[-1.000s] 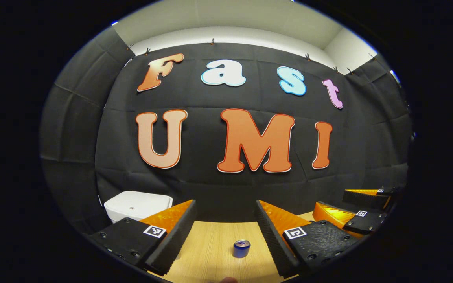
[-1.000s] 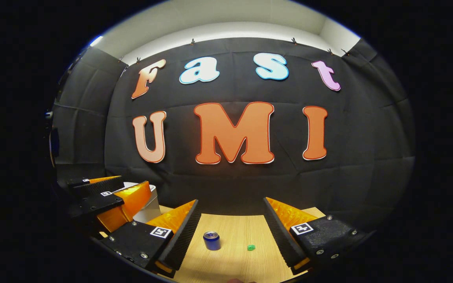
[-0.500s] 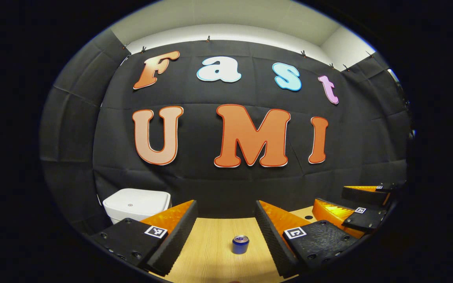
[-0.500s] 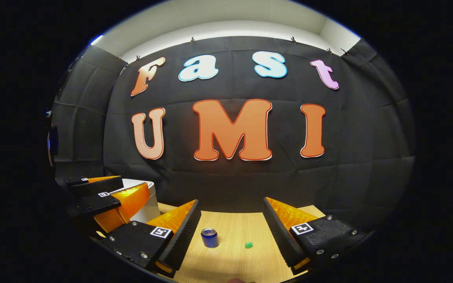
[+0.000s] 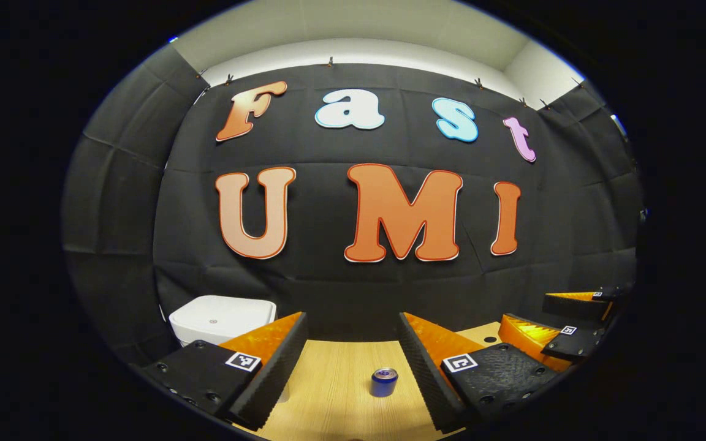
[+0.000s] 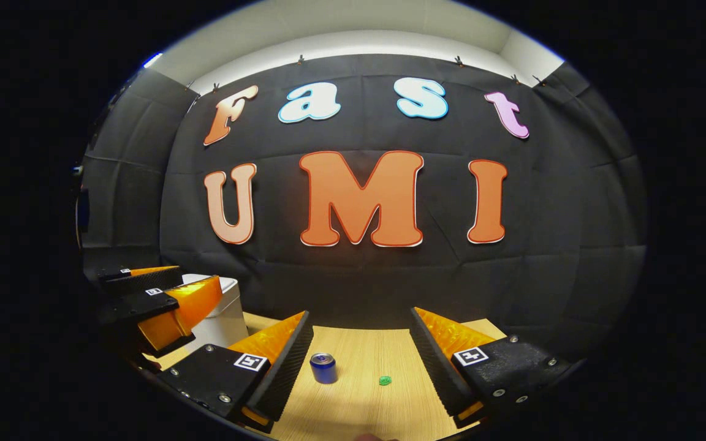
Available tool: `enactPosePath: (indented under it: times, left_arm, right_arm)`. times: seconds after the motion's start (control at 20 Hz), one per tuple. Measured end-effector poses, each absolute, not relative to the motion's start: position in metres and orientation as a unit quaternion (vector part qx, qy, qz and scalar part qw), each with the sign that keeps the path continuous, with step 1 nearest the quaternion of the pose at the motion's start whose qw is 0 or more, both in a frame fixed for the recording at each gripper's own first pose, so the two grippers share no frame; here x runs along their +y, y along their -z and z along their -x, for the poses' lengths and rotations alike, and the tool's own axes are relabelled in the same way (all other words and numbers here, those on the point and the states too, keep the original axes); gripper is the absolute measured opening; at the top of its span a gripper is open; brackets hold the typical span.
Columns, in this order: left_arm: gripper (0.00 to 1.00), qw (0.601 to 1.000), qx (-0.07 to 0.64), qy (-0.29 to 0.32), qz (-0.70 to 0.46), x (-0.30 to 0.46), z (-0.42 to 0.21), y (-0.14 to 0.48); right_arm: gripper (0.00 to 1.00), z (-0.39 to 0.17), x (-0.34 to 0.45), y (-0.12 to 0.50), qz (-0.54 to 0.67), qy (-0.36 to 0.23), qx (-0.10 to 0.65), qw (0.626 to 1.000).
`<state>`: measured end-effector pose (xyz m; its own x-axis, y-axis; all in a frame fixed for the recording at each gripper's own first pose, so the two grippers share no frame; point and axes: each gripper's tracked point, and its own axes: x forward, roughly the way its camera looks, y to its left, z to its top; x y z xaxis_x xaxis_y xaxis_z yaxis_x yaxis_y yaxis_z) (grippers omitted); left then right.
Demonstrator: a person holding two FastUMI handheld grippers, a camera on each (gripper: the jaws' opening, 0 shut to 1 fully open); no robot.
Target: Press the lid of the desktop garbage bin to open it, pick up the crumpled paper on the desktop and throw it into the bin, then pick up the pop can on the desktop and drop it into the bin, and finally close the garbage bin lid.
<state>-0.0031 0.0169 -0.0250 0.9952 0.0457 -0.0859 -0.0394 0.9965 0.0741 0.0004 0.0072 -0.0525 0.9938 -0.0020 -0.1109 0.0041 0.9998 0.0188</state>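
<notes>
Standing upright on the wooden desktop (image 5: 334,392), the blue pop can (image 5: 384,382) sits between the left gripper (image 5: 353,343)'s wide-spread fingers, gripped by nothing. The right gripper view adds a small green crumpled paper (image 6: 384,380) just beside the can (image 6: 323,368) — both lie between the right gripper (image 6: 362,340)'s fingers, parted just as wide and empty. The white bin (image 5: 223,316), lid closed, stands at the far left. Since a second ago the left gripper has shifted slightly rightward; the can's top shows silver.
</notes>
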Motion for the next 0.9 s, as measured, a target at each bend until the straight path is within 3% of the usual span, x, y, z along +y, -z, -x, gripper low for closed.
enactPosePath:
  times: [0.15, 0.3, 0.45, 0.65, 0.8, 0.85, 0.9]
  left_arm:
    - [0.9, 0.998, 0.047, -0.027, -0.044, 0.027, 0.004, 0.023]
    - [0.78, 0.996, 0.043, -0.044, -0.056, 0.052, -0.006, 0.014]
    - [0.75, 0.995, 0.038, -0.068, -0.055, 0.086, -0.012, 0.003]
    - [0.63, 0.99, 0.036, -0.122, -0.066, 0.163, -0.027, -0.011]
    - [0.45, 0.99, 0.048, -0.12, -0.064, 0.192, -0.044, -0.012]
    - [0.44, 0.99, 0.058, -0.11, -0.063, 0.198, -0.049, -0.006]
    - [0.31, 0.991, 0.072, -0.096, -0.061, 0.201, -0.055, 0.0]
  right_arm:
    - [0.94, 0.0, 0.006, 0.054, -0.007, 0.004, 0.057, 0.998]
    - [0.94, 0.001, 0.007, 0.056, -0.005, 0.002, 0.06, 0.998]
    - [0.94, 0.001, 0.002, 0.058, 0.002, 0.008, 0.061, 0.998]
    - [0.94, -0.001, -0.005, 0.058, 0.006, 0.016, 0.064, 0.998]
    - [0.94, -0.003, -0.007, 0.06, 0.009, 0.017, 0.066, 0.998]
    - [0.94, -0.002, -0.008, 0.059, 0.009, 0.018, 0.067, 0.998]
    - [0.94, -0.003, -0.009, 0.06, 0.009, 0.02, 0.067, 0.997]
